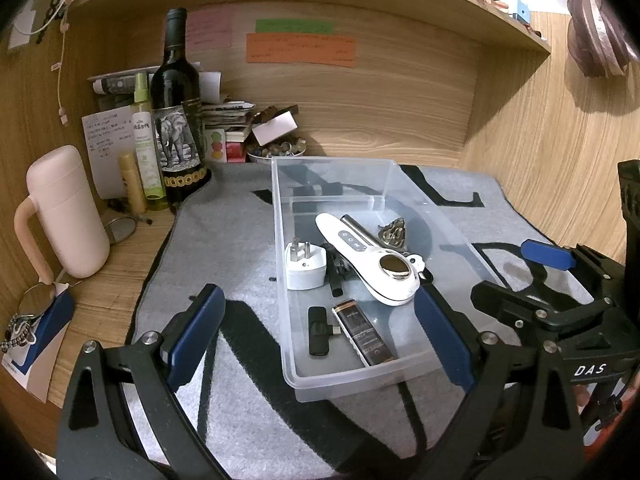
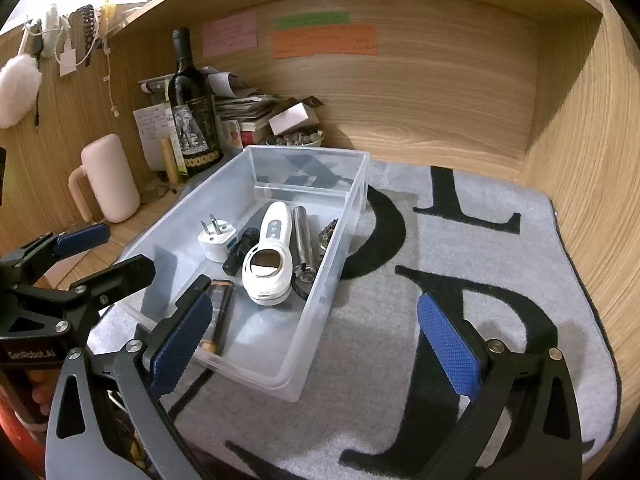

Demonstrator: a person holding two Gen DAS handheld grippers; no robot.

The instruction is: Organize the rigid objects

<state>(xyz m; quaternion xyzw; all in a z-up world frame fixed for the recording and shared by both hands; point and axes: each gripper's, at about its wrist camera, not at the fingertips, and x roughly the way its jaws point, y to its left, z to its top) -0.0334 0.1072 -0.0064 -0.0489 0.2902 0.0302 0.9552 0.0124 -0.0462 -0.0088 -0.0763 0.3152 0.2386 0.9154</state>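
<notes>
- A dark wine bottle (image 1: 178,108) with an elephant label stands upright at the back left of the counter (image 1: 100,292).
- A pale green spray bottle (image 1: 146,148) stands just beside it, on its left.
- A pink mug with a handle (image 1: 66,212) stands near the left wall.
- Pink, green and orange paper notes (image 1: 300,48) are stuck to the wooden back panel.
- A grey mat with black letters (image 2: 460,240) covers the counter.
- Stacked papers (image 2: 244,108) lie behind the bottle.

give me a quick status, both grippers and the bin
Left gripper open, empty. Right gripper open, empty. Clear bin on the grey mat, holding white plug, white handheld device, other small items. Nothing blocking.
</notes>
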